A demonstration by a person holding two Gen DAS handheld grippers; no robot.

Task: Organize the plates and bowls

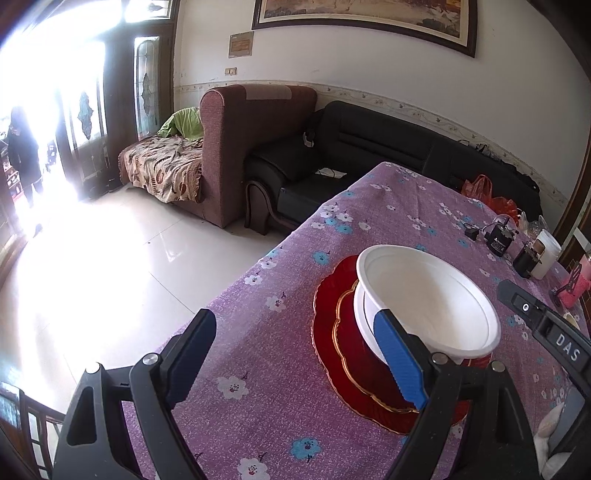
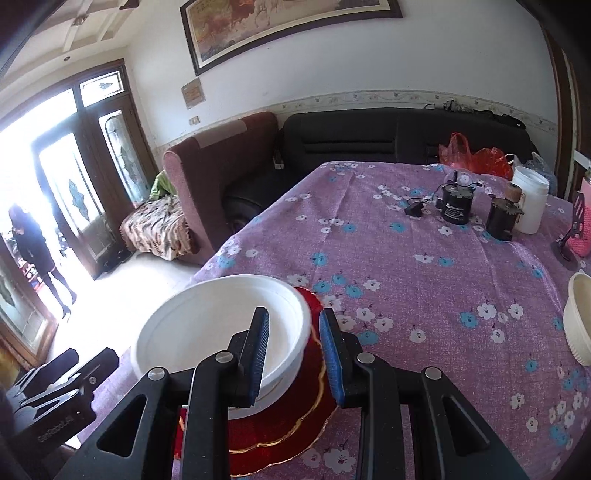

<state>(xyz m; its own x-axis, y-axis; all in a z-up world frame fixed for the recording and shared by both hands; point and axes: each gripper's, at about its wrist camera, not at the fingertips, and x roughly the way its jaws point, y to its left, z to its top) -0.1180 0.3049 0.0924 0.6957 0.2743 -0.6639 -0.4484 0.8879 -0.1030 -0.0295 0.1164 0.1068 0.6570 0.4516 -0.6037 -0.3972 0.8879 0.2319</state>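
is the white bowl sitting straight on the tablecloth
No, the white bowl rests on a stack of red plates, which lie on the purple floral tablecloth.

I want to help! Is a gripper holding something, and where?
Nothing seems clamped. The right gripper straddles the white bowl at its rim, fingers open with a gap. The left gripper is open, empty.

White walls (image 2: 443, 48) carry a framed painting (image 1: 364, 18); maroon armchair (image 1: 236, 147) beside black sofa (image 2: 369, 136); glaring doorway (image 1: 48, 110) over glossy tiled floor (image 1: 110, 277)
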